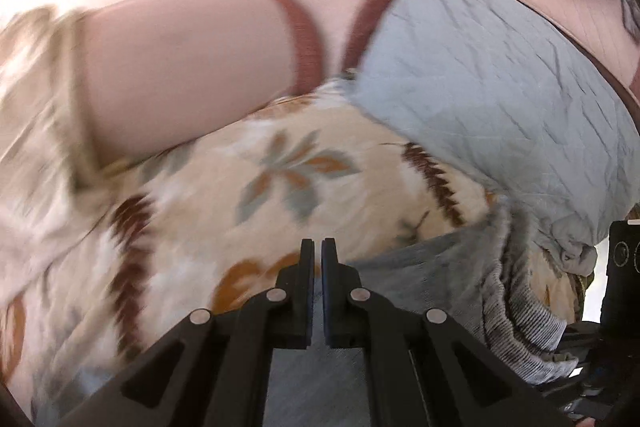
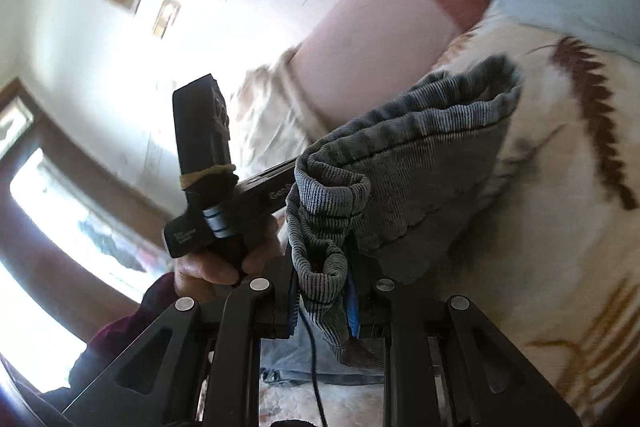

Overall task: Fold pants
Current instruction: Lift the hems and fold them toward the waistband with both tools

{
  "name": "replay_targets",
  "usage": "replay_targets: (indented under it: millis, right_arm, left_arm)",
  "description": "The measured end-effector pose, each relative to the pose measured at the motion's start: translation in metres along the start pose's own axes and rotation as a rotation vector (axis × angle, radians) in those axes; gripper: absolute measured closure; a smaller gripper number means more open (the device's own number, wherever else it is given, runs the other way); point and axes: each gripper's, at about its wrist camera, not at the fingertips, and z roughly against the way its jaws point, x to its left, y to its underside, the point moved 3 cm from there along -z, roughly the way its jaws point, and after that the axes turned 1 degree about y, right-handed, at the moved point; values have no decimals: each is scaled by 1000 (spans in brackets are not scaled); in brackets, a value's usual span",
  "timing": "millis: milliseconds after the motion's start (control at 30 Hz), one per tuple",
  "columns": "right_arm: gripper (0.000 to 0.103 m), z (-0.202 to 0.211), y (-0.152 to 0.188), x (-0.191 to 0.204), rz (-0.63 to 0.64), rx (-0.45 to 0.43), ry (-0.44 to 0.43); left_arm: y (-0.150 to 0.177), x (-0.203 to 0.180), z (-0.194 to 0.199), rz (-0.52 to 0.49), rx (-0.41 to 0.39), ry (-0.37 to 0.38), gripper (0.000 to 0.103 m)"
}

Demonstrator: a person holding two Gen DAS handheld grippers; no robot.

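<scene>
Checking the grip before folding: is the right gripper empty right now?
No, the right gripper is clamped on the ribbed waistband of the grey pants.

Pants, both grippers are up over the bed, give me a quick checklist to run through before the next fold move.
1. Right gripper clamped on pants: ok, ribbed edge sits between its fingers.
2. Left gripper holding pants: cannot tell, jaws nearly closed, no cloth visible between the tips.
3. Pants lifted off blanket: ok in the right view.
4. Pants flat and uncreased: not ok, bunched.
5. Pillow away from pants: not ok, it lies close beside them.
</scene>
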Motion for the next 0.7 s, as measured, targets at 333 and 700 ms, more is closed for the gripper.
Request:
replay_targets:
  millis: [333, 700]
  right_arm:
    - [68, -93, 47, 50, 160, 240, 31]
    - [23, -35, 1, 1, -63, 84, -91]
  left_arm:
    - [98, 92, 82, 240, 11, -94, 98]
    - [166, 51, 134, 305, -101, -25, 98]
